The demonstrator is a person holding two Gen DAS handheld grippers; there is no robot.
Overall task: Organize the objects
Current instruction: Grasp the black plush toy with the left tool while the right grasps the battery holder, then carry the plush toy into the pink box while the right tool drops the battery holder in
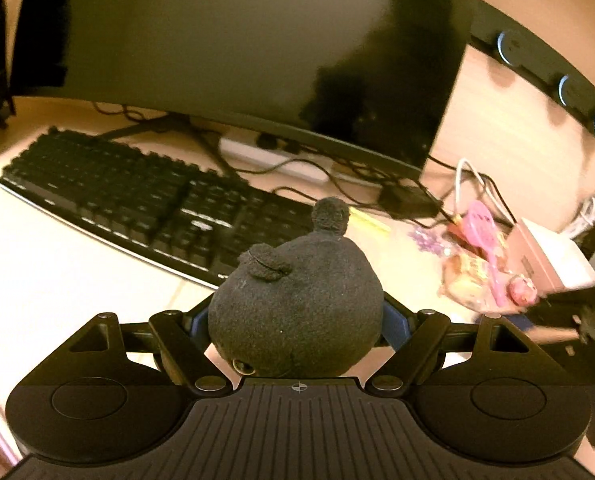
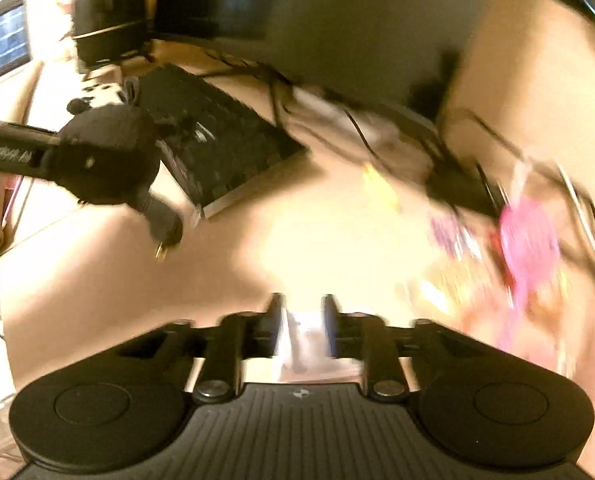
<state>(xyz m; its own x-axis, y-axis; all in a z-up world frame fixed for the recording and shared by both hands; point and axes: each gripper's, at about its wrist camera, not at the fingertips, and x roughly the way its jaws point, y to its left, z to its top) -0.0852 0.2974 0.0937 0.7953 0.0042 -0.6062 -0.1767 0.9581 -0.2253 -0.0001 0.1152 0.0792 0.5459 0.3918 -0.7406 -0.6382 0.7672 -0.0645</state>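
Observation:
A black round plush toy [image 1: 297,288] with two small ears sits between the fingers of my left gripper [image 1: 297,320], which is shut on its sides and holds it above the desk. The right wrist view shows the same plush [image 2: 105,152] at the left, raised over the near end of the keyboard. My right gripper [image 2: 302,312] hangs low over the bare desk, its fingers a narrow gap apart. Something pale and glossy shows in that gap, too blurred to name or to tell if it is gripped. A clear packet of pink toys [image 1: 485,256] [image 2: 529,240] lies to the right.
A black keyboard [image 1: 137,204] [image 2: 217,148] lies in front of a large dark monitor [image 1: 237,48]. Behind it are a white power strip [image 1: 273,160] and tangled cables. A white and pink box [image 1: 549,256] stands at the right, and black speakers [image 2: 109,12] at the far left.

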